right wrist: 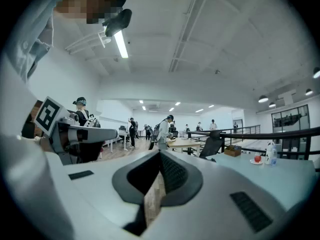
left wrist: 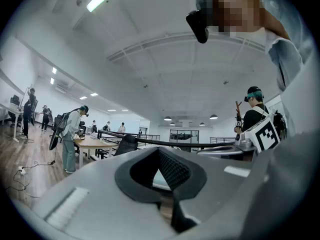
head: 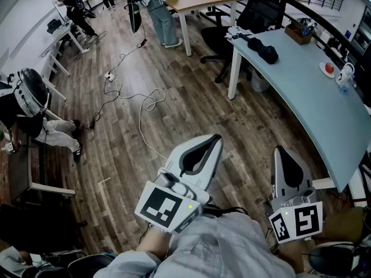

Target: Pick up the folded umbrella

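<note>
Black folded umbrella (head: 264,50) lies on table (head: 307,97); left gripper (head: 217,138), right gripper (head: 279,150) closed

Folded umbrella (head: 264,50) lies on the pale curved table (head: 324,106), near its far end. Left gripper (head: 215,139) and right gripper (head: 279,150) sit well short of the table's near edge, jaws together, nothing held.

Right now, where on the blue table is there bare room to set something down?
The long stretch of the blue table nearer than the folded umbrella is bare. It is crowded along the far right edge: wooden box, plate, bottle.
</note>
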Motion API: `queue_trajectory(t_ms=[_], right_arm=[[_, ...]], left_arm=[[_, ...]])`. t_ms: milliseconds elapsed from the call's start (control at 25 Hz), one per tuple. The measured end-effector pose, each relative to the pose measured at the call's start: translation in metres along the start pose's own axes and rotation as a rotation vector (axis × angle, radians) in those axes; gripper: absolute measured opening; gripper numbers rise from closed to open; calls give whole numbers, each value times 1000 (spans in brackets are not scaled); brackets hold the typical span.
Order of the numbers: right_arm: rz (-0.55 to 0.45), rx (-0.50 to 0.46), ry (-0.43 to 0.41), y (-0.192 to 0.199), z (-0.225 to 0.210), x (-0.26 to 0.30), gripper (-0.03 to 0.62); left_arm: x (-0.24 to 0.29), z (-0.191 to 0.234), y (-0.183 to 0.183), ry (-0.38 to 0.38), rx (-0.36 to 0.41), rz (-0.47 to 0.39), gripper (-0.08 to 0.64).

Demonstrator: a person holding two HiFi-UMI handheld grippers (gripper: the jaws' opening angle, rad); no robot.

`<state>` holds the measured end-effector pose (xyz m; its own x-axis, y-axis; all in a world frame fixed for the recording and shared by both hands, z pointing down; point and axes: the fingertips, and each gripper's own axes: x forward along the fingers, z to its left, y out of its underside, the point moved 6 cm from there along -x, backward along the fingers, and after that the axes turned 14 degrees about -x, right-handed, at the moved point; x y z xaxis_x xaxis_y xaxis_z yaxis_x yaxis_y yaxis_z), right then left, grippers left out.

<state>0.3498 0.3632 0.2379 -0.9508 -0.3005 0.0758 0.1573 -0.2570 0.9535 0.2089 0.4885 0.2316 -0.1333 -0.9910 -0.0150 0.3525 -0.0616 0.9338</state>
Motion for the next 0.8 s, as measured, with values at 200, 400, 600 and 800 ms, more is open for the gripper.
queue_trajectory(t_ms=[200,400,600,800], right_arm=[[-10,-7,-25,-1,8,11,-1],[-10,-8,-37,-2,15,20,0],[-13,-6,-35,-5,18,25,0],[-39,-24,-40,-10,24,29,0]], left_arm=[[-4,12,-1,-18,-5,-11,5],[-8,25,-4,-21,24,-52,5],[-10,31,-7,-33,20,-23,5],[-13,38,-12,-18,38,-58,5]])
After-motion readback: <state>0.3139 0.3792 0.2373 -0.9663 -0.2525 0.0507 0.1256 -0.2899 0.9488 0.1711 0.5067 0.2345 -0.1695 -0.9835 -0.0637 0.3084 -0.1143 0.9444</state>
